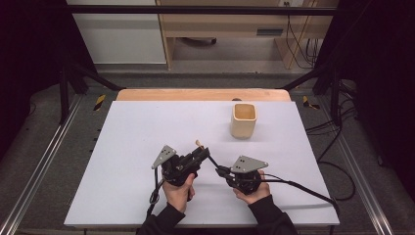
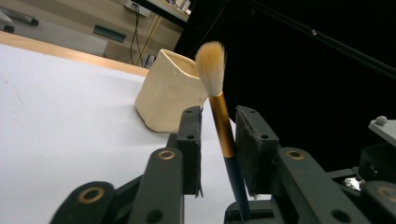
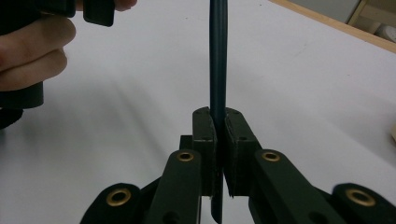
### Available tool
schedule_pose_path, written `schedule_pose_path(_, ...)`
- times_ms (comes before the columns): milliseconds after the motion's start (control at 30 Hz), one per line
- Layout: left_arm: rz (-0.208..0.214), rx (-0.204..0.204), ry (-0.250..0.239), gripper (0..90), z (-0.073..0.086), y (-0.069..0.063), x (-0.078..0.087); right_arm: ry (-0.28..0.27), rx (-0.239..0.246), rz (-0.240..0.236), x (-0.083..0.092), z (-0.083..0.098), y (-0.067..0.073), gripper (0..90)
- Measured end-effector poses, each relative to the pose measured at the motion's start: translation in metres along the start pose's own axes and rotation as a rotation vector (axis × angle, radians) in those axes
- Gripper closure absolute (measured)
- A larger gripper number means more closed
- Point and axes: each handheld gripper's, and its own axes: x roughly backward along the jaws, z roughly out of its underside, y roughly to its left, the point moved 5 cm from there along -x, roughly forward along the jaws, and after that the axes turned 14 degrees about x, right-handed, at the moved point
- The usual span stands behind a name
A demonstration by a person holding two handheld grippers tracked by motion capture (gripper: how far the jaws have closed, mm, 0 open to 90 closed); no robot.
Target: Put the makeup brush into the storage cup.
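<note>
A brush [image 2: 223, 130] with a dark handle, gold ferrule and tan bristles points up and away toward a cream cup [image 2: 168, 93]. My left gripper [image 2: 218, 119] is open around the ferrule, with a gap on each side. My right gripper [image 3: 219, 116] is shut on the brush's dark handle [image 3: 217, 56] lower down. In the high view both grippers meet near the table's front middle: the left gripper [image 1: 203, 154], the right gripper [image 1: 221, 170], and the brush tip [image 1: 198, 143] between them. The cup [image 1: 243, 120] stands upright farther back and to the right.
A white sheet [image 1: 147, 127] covers the table, with a wooden edge [image 1: 195, 94] showing at the far side. Cables [image 1: 303, 188] trail from the right gripper across the sheet's right front. Black frame posts and floor cables stand beyond the table's sides.
</note>
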Motion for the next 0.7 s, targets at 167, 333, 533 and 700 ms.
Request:
schedule_pose_path(167,0.001,-0.005,-0.008,77.1,-0.0002,-0.0012,0.0012,-0.002,-0.010,-0.007,-0.0009,0.0000,0.0007,84.8)
schedule_pose_path(333,0.002,0.003,-0.012,78.4,-0.0001,-0.0024,0.0015,-0.007,-0.020,-0.011,-0.0016,-0.0001,0.0012,84.8)
schedule_pose_path(533,0.011,0.016,-0.008,80.5,-0.0001,-0.0058,0.0019,-0.007,-0.026,-0.012,-0.0025,0.0002,0.0022,84.7)
schedule_pose_path(700,0.026,0.025,-0.007,82.4,-0.0005,-0.0095,0.0029,-0.015,-0.022,-0.007,-0.0027,-0.0003,0.0026,84.6)
